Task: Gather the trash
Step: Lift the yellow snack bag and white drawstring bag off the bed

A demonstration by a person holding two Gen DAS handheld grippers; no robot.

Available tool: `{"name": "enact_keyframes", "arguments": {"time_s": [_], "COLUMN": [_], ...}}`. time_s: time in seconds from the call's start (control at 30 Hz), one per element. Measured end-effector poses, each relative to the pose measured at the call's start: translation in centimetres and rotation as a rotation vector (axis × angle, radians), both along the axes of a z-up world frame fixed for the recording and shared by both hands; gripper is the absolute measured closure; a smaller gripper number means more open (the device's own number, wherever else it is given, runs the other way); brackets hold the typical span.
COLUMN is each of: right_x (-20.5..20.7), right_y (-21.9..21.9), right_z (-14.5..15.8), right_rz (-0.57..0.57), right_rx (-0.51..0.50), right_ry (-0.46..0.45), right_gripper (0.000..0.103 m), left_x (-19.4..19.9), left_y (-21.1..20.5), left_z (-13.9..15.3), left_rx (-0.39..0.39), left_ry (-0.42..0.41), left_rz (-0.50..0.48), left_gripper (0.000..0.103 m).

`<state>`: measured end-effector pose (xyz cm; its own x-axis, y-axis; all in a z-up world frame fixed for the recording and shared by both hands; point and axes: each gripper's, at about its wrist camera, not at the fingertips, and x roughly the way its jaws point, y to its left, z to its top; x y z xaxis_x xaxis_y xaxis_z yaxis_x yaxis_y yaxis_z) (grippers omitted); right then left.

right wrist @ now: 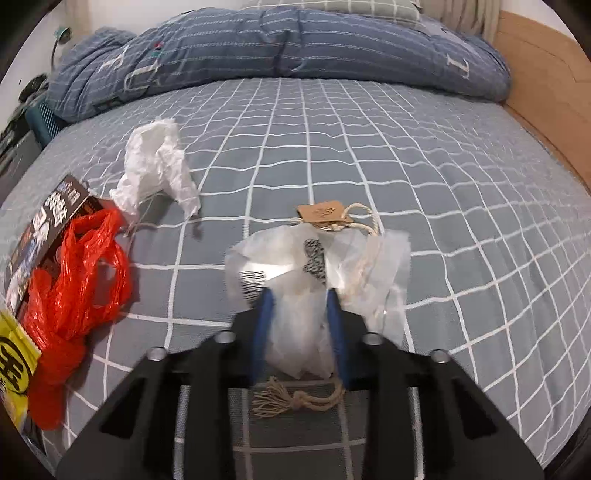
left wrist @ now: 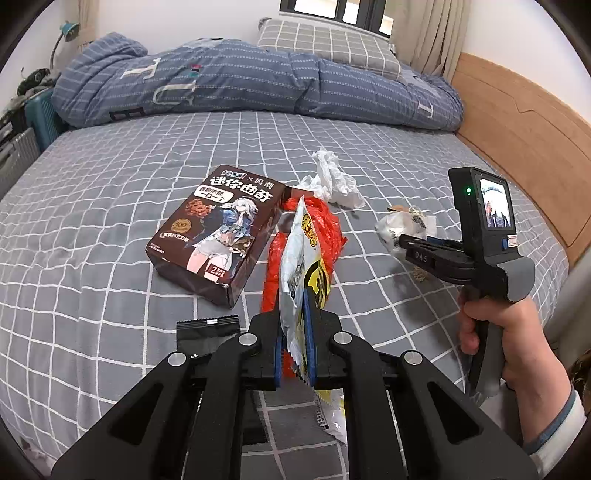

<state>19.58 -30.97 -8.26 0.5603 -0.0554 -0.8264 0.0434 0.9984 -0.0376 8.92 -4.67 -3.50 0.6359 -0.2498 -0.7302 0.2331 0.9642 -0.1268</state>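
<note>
Clamped in the left gripper (left wrist: 295, 332), low centre, is a snack wrapper (left wrist: 301, 258). Right gripper (right wrist: 300, 317) jaws press a clear plastic bag (right wrist: 314, 266) on the bed (right wrist: 443, 184); next comes a lift, I judge.

Bed (left wrist: 110, 206) in grey grid sheet | blue quilt (left wrist: 229, 81) bunched along far edge | checked pillow (left wrist: 325, 44) behind | wooden bed frame (left wrist: 524, 122) right | window (left wrist: 332, 9), beige curtain (left wrist: 436, 33), white wall (left wrist: 177, 18)
</note>
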Motion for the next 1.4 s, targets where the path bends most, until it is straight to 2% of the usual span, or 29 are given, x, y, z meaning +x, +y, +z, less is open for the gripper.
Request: {"name": "enact_keyframes", "arguments": {"time_s": [0.43, 0.7, 1.4], "right_x": [-1.5, -3.2, -10.8], "right_y": [1.1, 1.6, 4.1], "right_z": [2.2, 5.2, 9.3], "right_rz": [0.008, 0.006, 0.050], "right_rx": [-0.046, -0.037, -0.021], "right_ry": [-0.051, -0.109, -0.183], "right_gripper": [0.085, 0.085, 0.085], "left_x": [-0.2, -0.6, -3.9], "left_y": [1.0, 1.4, 2.4], "left_z": [0.8, 1.9, 3.2], "left_rx": [0.005, 0.003, -0.013], "left_ry": [-0.005, -0.014, -0.035], "left_rz": [0.025, 0.036, 0.040], "left_gripper": [0.094, 0.095, 0.097]}}
